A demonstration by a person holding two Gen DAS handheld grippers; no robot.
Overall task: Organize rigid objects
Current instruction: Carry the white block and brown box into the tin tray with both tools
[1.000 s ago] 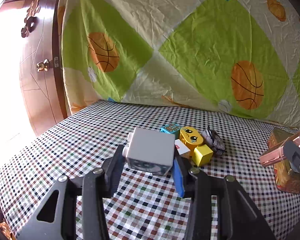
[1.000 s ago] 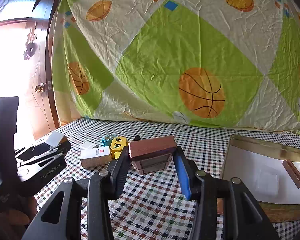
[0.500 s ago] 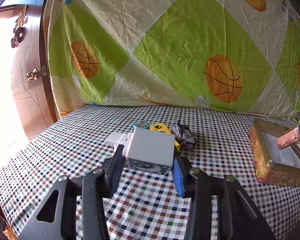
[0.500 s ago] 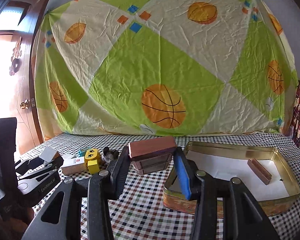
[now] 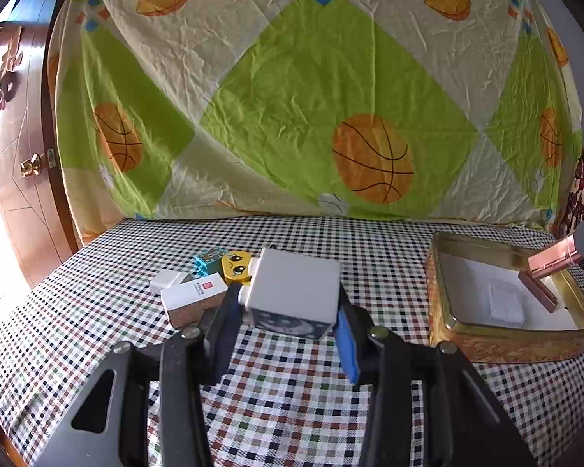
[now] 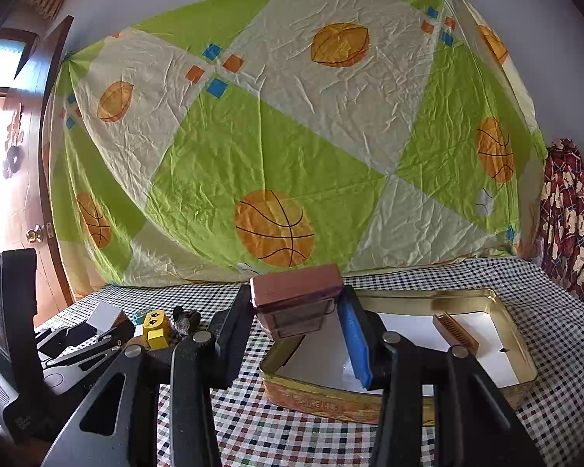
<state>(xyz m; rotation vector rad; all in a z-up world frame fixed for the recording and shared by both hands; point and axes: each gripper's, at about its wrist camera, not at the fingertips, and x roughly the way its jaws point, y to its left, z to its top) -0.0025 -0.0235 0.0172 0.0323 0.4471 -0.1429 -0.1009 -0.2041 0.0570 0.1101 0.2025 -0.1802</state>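
Note:
My left gripper (image 5: pixel 290 305) is shut on a grey studded toy block (image 5: pixel 296 286), held above the checked cloth. To its right stands a gold tin tray (image 5: pixel 502 344) with a white lining and a brown ridged bar (image 5: pixel 537 292) inside. My right gripper (image 6: pixel 296 313) is shut on a copper-brown box (image 6: pixel 296 286), which hangs over the near left corner of the tin tray (image 6: pixel 370 399). That copper-brown box (image 5: pixel 553 260) also shows at the right edge of the left wrist view. The left gripper (image 6: pixel 97 330) and its grey studded toy block (image 6: pixel 105 313) appear at the far left.
A loose pile lies on the cloth left of the tin: a white carton with a red mark (image 5: pixel 194 295), a small white block (image 5: pixel 167 278), a teal block (image 5: pixel 210 258), a yellow face block (image 5: pixel 235 266) and a dark lump (image 6: pixel 185 321). A ball-patterned sheet hangs behind.
Both grippers have swung right and slightly up with their loads. The tin has come into fuller view, and the copper box now hangs over its corner.

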